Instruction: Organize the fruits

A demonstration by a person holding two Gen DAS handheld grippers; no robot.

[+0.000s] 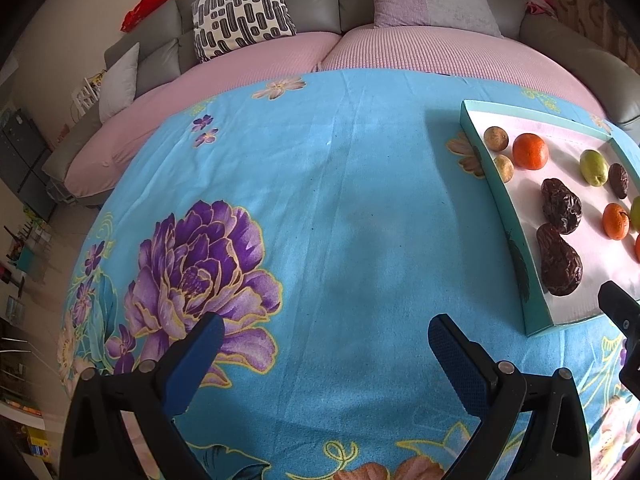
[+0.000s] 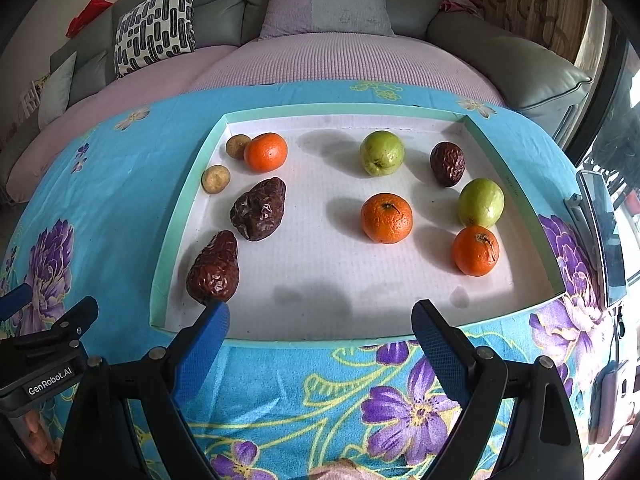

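Observation:
A shallow teal-rimmed tray (image 2: 188,184) with a white floor holds the fruit. In it are three oranges (image 2: 386,218), two green fruits (image 2: 381,153), three dark wrinkled dates (image 2: 259,209) and two small brown round fruits (image 2: 215,178). My right gripper (image 2: 320,322) is open and empty, hovering at the tray's near edge. My left gripper (image 1: 326,334) is open and empty over the blue cloth, left of the tray (image 1: 516,248). The left gripper also shows at the lower left of the right wrist view (image 2: 60,328).
A blue floral cloth (image 1: 320,200) covers the table. A grey sofa (image 2: 540,68) with a pink cover and cushions (image 2: 156,24) stands behind it. A phone on a stand (image 2: 604,236) is at the table's right edge.

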